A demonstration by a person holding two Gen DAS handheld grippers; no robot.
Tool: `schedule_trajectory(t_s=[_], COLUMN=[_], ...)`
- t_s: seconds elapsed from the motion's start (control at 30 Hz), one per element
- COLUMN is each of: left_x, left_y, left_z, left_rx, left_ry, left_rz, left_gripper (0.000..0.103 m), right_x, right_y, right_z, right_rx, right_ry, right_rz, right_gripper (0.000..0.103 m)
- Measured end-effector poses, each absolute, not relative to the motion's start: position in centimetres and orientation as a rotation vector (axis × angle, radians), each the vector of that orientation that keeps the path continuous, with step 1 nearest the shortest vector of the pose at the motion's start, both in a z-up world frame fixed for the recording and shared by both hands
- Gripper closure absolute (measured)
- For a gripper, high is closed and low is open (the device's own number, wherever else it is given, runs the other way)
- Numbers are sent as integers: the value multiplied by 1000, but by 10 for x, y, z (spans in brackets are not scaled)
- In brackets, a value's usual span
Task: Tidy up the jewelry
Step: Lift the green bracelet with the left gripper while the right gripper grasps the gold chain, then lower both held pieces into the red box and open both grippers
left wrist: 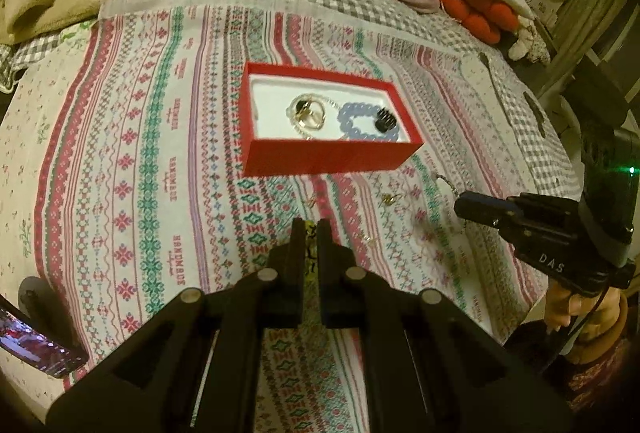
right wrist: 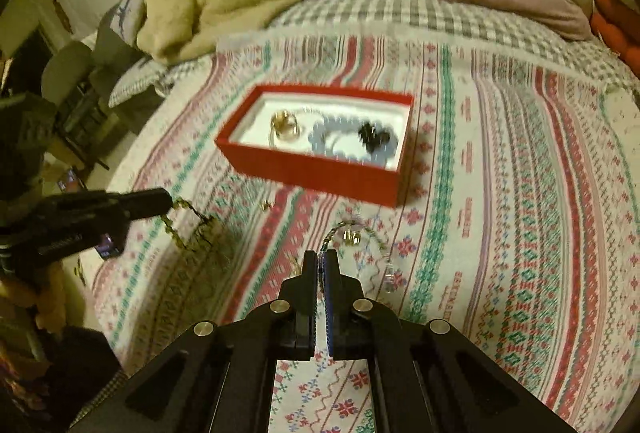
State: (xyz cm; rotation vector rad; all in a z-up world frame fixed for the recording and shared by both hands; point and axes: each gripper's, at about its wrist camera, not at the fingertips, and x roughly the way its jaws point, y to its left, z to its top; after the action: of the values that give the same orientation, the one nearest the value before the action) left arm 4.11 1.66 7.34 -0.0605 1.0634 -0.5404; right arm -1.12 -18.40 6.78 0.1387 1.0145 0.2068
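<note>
Left gripper (left wrist: 309,229) with fingers nearly closed, pinching a yellow chain (left wrist: 308,253); right gripper (right wrist: 321,257) likewise closed on a thin chain (right wrist: 320,275).

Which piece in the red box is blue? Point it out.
The blue bead bracelet at the right end of the red box. The other ring-shaped piece, the pale gold-toned one, lies left of it.

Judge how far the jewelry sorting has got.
Done: a blue bead bracelet and gold pieces lie inside the red box. In hand: the left gripper pinches a yellowish chain; the right gripper pinches a thin chain. Left: small gold earrings on the cloth.
</note>
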Motion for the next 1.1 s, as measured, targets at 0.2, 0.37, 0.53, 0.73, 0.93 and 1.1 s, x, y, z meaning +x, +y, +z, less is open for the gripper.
schedule_trajectory(t_s=[0.2, 0.37, 0.53, 0.73, 0.93, 1.1], left_x=[48, 63, 86, 109, 130, 139], left_y=[7, -9, -25, -37, -32, -23], left_z=[85, 98, 99, 98, 83, 64], left_rx=[-83, -138, -180, -286, -329, -263], left_ry=[1035, 988, 969, 951, 954, 991], left_rz=[-551, -561, -560, -597, -546, -455], left_gripper=[97, 97, 97, 97, 97, 97], right_x=[8, 21, 42, 64, 83, 96], right_y=[-175, -173, -178, -187, -190, -178], right_z=[86, 97, 103, 103, 91, 76], right_rx=[169, 189, 243, 334, 367, 376], right_ry=[970, 936, 912, 878, 883, 913], right_rz=[194, 191, 176, 160, 136, 164], right_gripper=[100, 100, 100, 100, 100, 100])
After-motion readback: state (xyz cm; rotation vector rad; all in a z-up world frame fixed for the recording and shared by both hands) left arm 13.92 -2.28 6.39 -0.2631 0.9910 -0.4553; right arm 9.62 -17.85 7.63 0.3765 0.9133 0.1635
